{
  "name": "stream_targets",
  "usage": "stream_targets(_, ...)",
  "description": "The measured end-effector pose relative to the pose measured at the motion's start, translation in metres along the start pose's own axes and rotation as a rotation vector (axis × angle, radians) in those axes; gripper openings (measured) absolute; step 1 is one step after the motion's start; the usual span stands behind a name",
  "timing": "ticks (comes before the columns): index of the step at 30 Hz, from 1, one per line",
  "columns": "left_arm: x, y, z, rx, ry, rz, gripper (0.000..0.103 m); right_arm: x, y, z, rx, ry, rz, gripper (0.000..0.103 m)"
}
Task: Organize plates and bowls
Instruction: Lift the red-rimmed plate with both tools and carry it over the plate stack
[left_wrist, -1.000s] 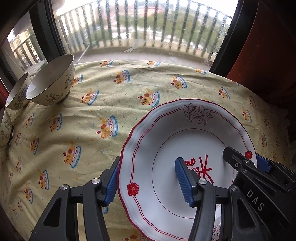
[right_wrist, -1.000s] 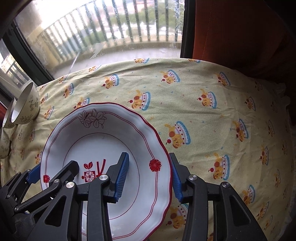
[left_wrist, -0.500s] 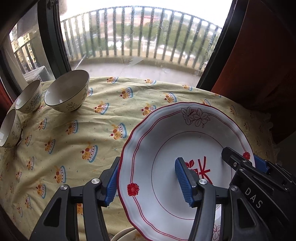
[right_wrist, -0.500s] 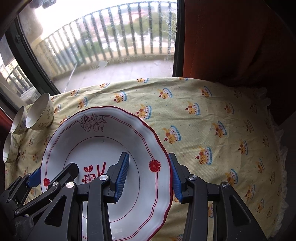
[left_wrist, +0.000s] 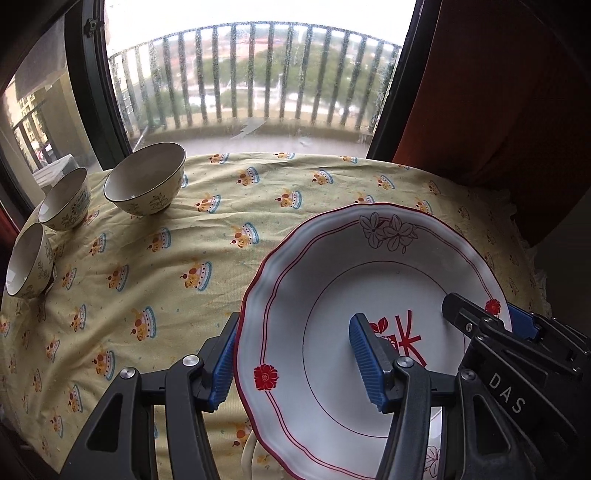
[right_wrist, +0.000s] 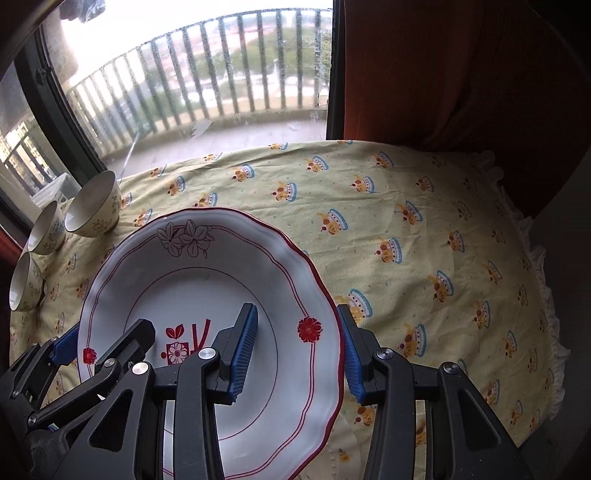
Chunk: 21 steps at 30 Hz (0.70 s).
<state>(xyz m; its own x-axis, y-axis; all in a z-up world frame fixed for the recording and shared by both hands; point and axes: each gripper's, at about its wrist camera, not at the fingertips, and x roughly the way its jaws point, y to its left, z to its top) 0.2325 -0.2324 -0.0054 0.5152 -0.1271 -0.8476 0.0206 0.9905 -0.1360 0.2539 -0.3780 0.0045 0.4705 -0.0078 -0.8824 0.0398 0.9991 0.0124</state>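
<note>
Gripping plate (left_wrist: 369, 280): left tongs (left_wrist: 295, 363), right tongs (right_wrist: 297, 350).

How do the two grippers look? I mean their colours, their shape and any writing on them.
The left gripper and the right gripper look alike: black angular plastic frames with triangular cut-outs and round silver screw heads. Each finger ends in a blue ribbed pad. White letters "DAS" are printed on the right gripper's body. No cables, hands or sleeves are visible.

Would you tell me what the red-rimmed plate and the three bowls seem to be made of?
Plate: probably glazed ceramic or melamine; smooth white gloss, printed red trim.
Bowls: likely glazed ceramic; glossy cream walls, dark rims, leaf prints.
</note>
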Motion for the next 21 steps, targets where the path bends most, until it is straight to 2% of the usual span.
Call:
stream_targets(14, -0.009, 0.004, -0.061, 0.093, 0.072, -0.073, 0.058, -0.018, 0.003, -0.076, 0.079, 0.051, -0.082, 0.047)
stream_targets(21, -0.003, 0.002, -0.083, 0.103, 0.120, -0.076, 0.058, -0.010, 0.000, -0.102, 0.099, 0.100, -0.091, 0.047)
